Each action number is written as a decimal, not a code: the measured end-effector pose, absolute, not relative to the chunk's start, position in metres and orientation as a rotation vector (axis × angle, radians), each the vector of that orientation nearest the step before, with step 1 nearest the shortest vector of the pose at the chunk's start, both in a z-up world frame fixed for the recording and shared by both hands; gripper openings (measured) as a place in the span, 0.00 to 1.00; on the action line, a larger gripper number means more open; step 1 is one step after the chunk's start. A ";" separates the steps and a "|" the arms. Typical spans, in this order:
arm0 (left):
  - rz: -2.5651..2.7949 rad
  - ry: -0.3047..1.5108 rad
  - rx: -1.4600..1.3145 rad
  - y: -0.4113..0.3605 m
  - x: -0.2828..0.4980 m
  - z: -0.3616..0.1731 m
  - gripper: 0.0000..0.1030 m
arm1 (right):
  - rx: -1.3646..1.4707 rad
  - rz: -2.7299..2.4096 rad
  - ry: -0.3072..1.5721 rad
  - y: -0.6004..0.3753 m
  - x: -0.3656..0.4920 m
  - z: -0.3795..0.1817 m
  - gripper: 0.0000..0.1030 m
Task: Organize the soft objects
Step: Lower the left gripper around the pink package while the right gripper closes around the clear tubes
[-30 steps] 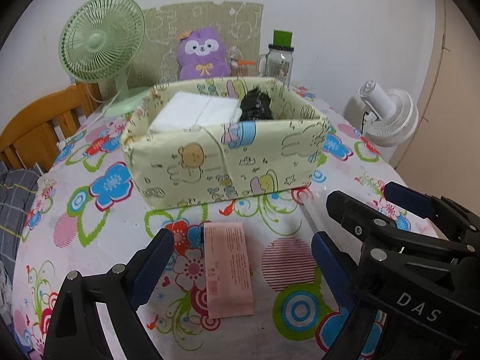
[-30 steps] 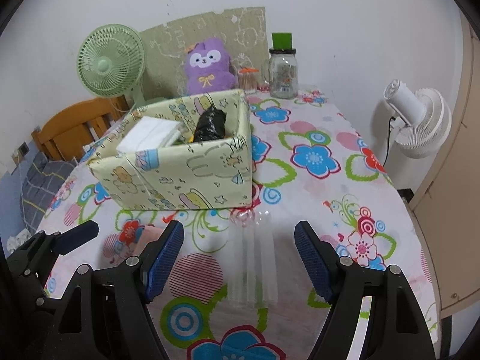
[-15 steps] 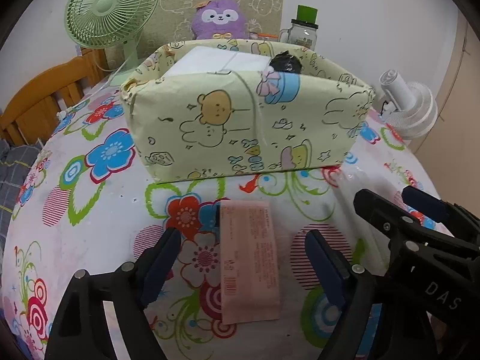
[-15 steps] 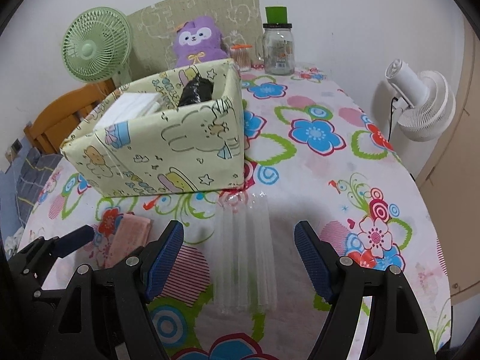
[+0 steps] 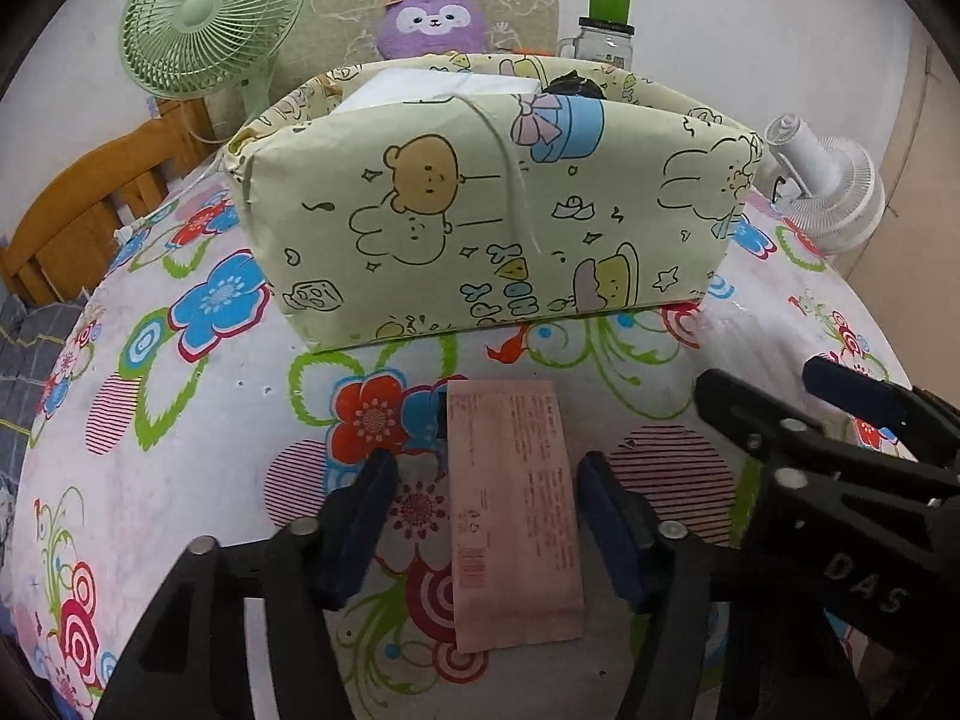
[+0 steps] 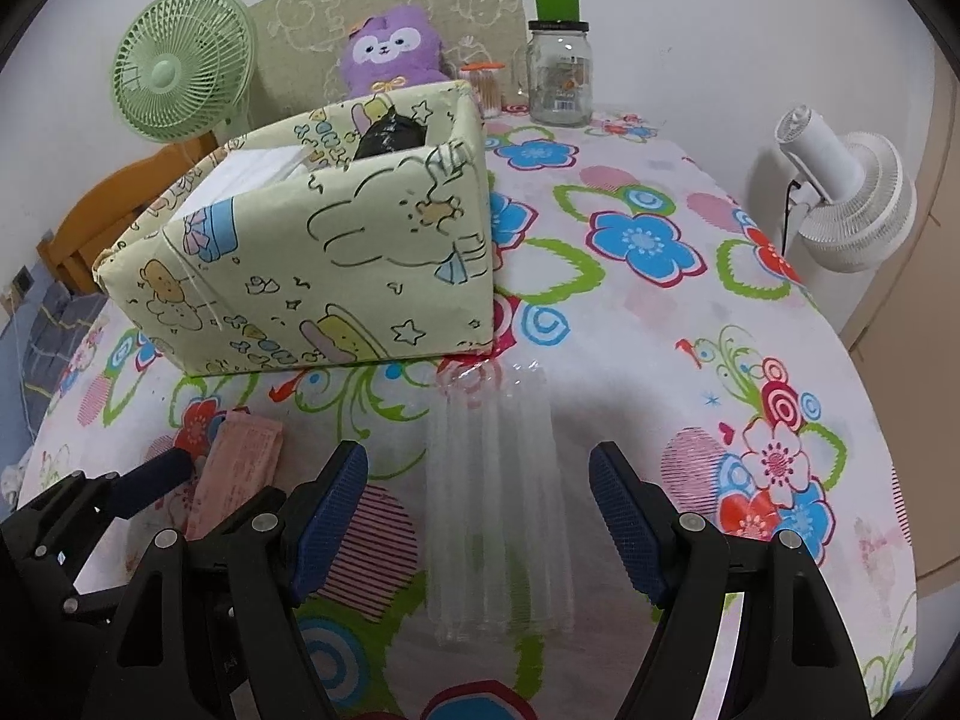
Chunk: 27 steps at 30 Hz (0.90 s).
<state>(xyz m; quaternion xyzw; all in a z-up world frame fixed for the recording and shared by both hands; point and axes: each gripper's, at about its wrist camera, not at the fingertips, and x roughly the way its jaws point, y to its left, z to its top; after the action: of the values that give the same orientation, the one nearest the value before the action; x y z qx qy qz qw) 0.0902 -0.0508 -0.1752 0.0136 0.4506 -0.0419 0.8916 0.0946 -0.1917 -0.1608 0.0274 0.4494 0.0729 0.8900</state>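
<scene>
A flat pink packet (image 5: 510,492) lies on the flowered tablecloth, in front of the pale green cartoon-print box (image 5: 480,228). My left gripper (image 5: 487,462) straddles the packet and its jaws are closing. The right pad is at the packet's edge, while a gap remains on the left. A clear plastic pack (image 6: 498,510) lies between the wide-open fingers of my right gripper (image 6: 478,456), untouched. The box (image 6: 330,276) holds a white folded item (image 5: 432,87) and a black bundle (image 6: 390,135).
At the back stand a green fan (image 5: 210,18), a purple plush (image 6: 390,51), a glass jar (image 6: 561,78) and a small toothpick jar (image 6: 483,84). A white fan (image 6: 852,192) stands off the table's right edge. A wooden chair (image 5: 78,216) is at the left.
Both grippers have come down closer to the tablecloth. The left jaws have narrowed around the pink packet. The right jaws have kept their width over the clear pack.
</scene>
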 end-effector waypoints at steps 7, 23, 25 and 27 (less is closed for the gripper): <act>-0.120 0.933 0.034 -0.054 0.085 -0.173 0.40 | 0.049 0.160 0.953 -0.189 0.097 -0.167 0.77; -0.165 0.942 0.068 -0.087 0.096 -0.170 0.39 | 0.073 0.134 0.953 -0.213 0.102 -0.167 0.77; -0.167 0.943 0.080 -0.092 0.098 -0.171 0.39 | 0.072 0.140 0.952 -0.213 0.102 -0.168 0.75; -0.163 0.939 0.093 -0.095 0.098 -0.171 0.39 | 0.078 0.152 0.955 -0.212 0.103 -0.169 0.70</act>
<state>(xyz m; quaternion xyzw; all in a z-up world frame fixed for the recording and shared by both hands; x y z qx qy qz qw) 0.0982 -0.0949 -0.1714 0.0449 0.4519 -0.0784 0.8875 0.1034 -0.2123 -0.1694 0.0375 0.4591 0.0730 0.8846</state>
